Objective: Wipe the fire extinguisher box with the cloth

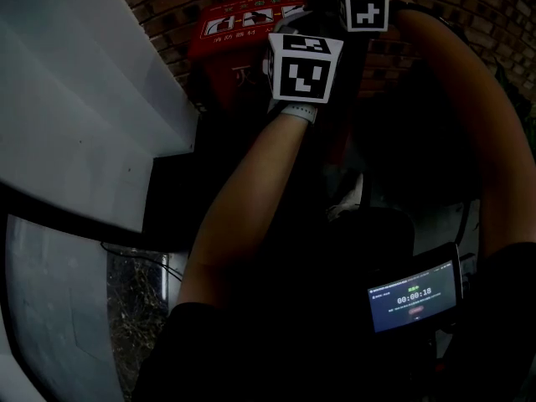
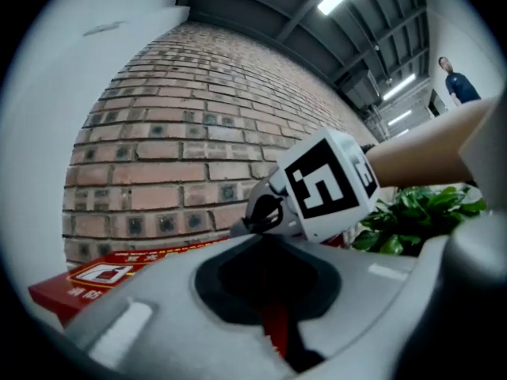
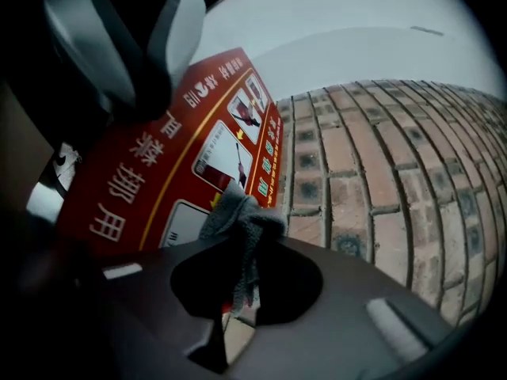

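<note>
The red fire extinguisher box [image 1: 243, 23] stands against a brick wall [image 3: 372, 172], its printed top [image 3: 174, 172] facing up. My right gripper [image 3: 242, 244] is shut on a grey cloth [image 3: 242, 216], whose bunched end sticks out past the jaws right at the box top near the wall edge. My left gripper [image 2: 268, 242] hangs just over the box's red top [image 2: 111, 274], jaws together with only a thin slit and nothing in them. In the head view only the two marker cubes show, left [image 1: 303, 67] and right [image 1: 363, 2], both over the box.
A white slanted panel [image 1: 75, 99] runs along the left. Green plant leaves [image 2: 420, 212] sit to the right beyond the box. A small lit screen [image 1: 414, 296] hangs low on the right. A person [image 2: 457, 77] stands far off.
</note>
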